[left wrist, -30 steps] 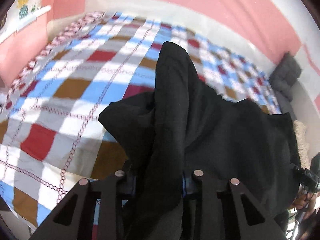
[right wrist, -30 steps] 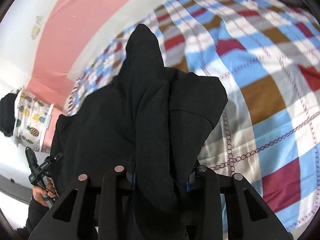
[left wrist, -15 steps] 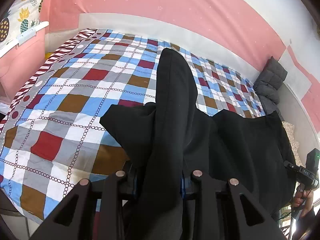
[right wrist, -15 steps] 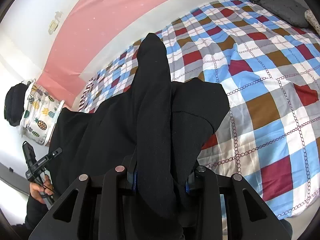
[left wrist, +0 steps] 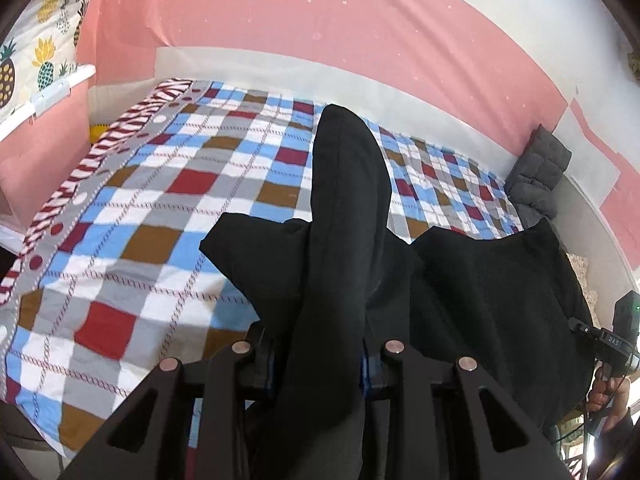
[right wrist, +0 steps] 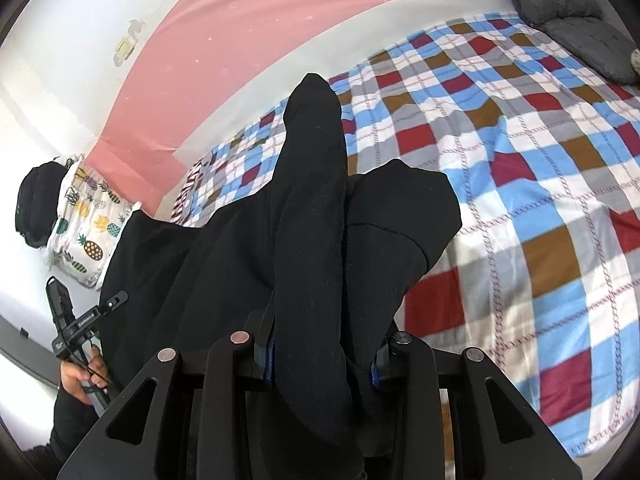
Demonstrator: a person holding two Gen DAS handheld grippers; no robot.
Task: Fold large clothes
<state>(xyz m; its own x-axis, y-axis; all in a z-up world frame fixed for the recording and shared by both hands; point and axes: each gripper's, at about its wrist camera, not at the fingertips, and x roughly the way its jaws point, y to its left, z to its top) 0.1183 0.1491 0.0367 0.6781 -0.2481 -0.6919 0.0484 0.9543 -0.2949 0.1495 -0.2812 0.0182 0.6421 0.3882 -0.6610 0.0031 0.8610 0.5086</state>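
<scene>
garment: big black garment (left wrist: pixel 480 288) bunched mid-frame, hanging over the checked bedspread (left wrist: pixel 168 216)
left gripper (left wrist: pixel 320 364): clamped tight on a fabric ridge
right gripper (right wrist: pixel 324 360): same, pinching black cloth
progress: looks early, nothing flat or folded yet, basically all folds left

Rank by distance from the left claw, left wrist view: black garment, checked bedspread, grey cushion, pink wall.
1. Black garment: clamped in the left claw, draping forward.
2. Checked bedspread: under the garment, spreading left and ahead.
3. Grey cushion: far right corner of the bed.
4. Pink wall: behind the bed, across the top.
</scene>
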